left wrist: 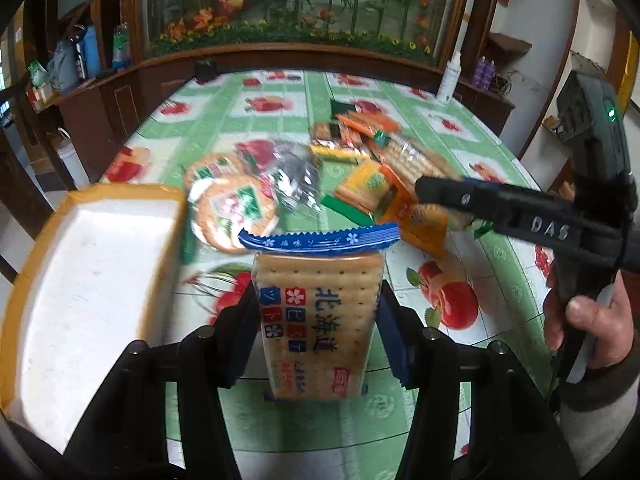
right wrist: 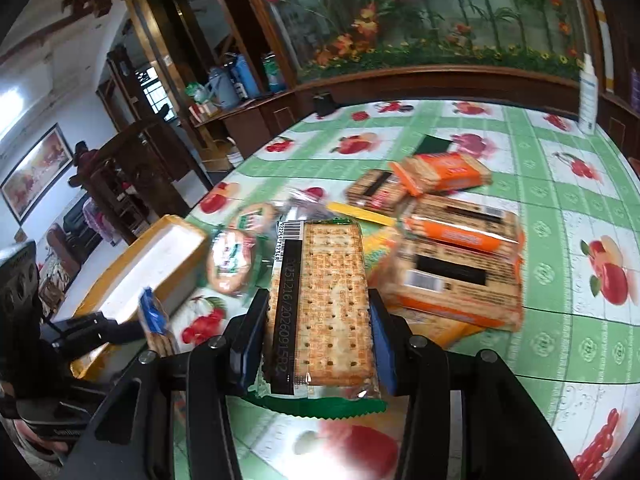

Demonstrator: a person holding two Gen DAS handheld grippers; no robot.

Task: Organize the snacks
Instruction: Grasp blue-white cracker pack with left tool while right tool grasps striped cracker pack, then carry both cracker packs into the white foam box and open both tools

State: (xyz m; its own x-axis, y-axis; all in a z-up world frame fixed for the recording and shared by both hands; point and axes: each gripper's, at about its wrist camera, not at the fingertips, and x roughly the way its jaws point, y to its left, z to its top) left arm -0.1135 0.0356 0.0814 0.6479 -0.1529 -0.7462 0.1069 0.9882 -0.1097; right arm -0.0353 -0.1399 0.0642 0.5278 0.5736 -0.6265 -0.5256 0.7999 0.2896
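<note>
With the blue-sealed clear cracker packet [left wrist: 320, 316] clamped centre-frame in the left gripper [left wrist: 318, 340] and the green-edged cracker packet [right wrist: 324, 312] clamped in the right gripper [right wrist: 320, 340], each should be lowered flat into the yellow-rimmed white tray [left wrist: 80, 264] at left.

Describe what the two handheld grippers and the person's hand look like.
Both grippers are black plastic. The left gripper and right gripper each have two fingers lined with blue pads and round silver bolts. Seen from the side, the right gripper's body bears raised "DAS" lettering and a green indicator light. The right hand is bare, with a dark sleeve cuff.
</note>
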